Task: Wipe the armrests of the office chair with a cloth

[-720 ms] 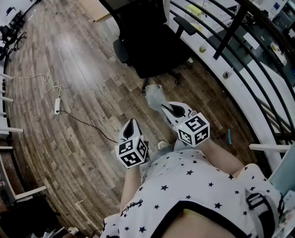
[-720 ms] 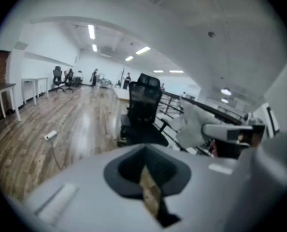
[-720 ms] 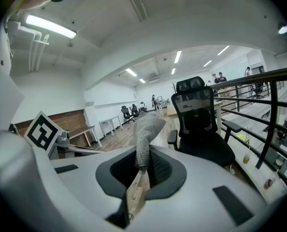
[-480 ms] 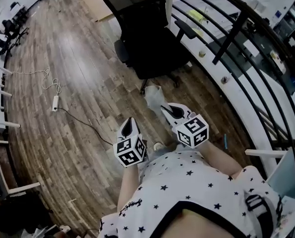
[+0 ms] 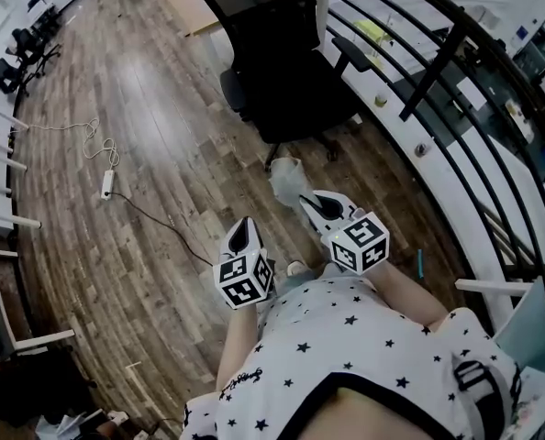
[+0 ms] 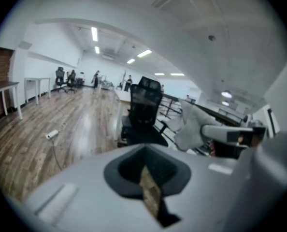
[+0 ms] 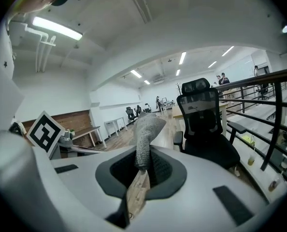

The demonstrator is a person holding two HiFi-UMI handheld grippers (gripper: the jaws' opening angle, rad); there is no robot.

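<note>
head view / left hand-held gripper (image 5: 242,235): I hold it low in front of my body, tip pointing forward at the chair, no object seen at its tip.
head view / right hand-held gripper (image 5: 320,205): just beside the left one and a little further forward, with the grey cloth (image 5: 286,176) sticking out of its tip.
head view / office chair (image 5: 277,53): black, standing on the wooden floor (image 5: 162,108) ahead of both grippers and well apart from them.
head view / armrest (image 5: 350,51): the one on the railing side, untouched, cloth not on it.
head view / railing (image 5: 438,71): black bars just right of the chair.
head view / power strip (image 5: 107,183): white, on the floor to my left, with a cable running off it.
left gripper view / jaws: narrow, only a thin slit between them, nothing held.
left gripper view / chair: ahead at centre; my right gripper and its cloth show at the right edge.
right gripper view / jaws: clamped on the cloth (image 7: 144,139), which stands up out of them and flops over at the top.
right gripper view / chair: ahead and to the right, armrest (image 7: 236,127) clear of the cloth.
</note>
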